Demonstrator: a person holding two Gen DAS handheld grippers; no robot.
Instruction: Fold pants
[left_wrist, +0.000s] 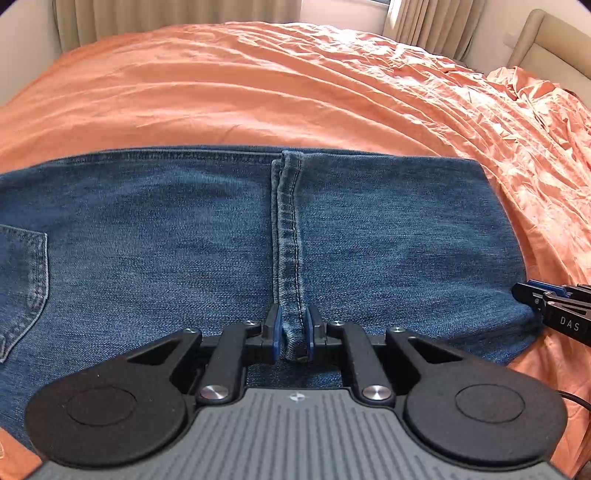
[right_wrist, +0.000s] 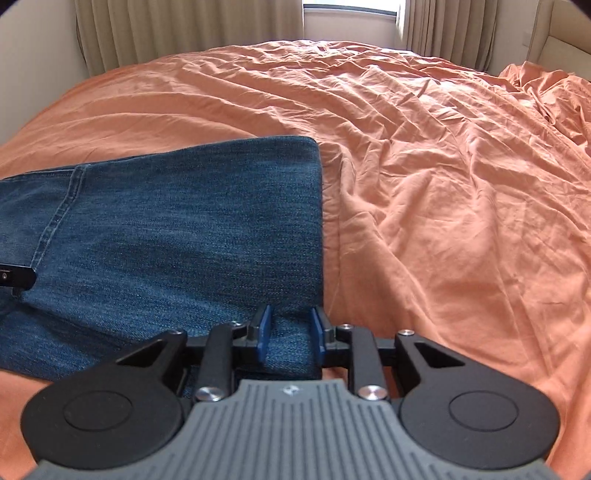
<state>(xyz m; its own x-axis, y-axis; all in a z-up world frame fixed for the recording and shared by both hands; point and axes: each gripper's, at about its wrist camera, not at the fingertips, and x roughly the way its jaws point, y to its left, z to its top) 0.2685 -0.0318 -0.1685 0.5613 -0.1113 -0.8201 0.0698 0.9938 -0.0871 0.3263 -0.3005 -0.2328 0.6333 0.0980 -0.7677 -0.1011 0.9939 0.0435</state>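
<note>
Blue denim pants (left_wrist: 184, 240) lie folded flat on an orange bedsheet (left_wrist: 258, 81). My left gripper (left_wrist: 293, 334) is at the near edge, its blue pads closed on the raised hem seam (left_wrist: 290, 240) of the pants. My right gripper (right_wrist: 290, 332) is at the near right corner of the pants (right_wrist: 166, 229), with a fold of denim between its pads, which stand a little apart. The right gripper also shows at the right edge of the left wrist view (left_wrist: 554, 306). A back pocket (left_wrist: 22, 280) shows at the left.
The wrinkled orange bedsheet (right_wrist: 424, 184) stretches far beyond and to the right of the pants. Bunched sheet lies at the far right (left_wrist: 535, 92). Curtains (right_wrist: 184, 29) and a window stand behind the bed. A beige headboard (left_wrist: 546, 40) is at the far right.
</note>
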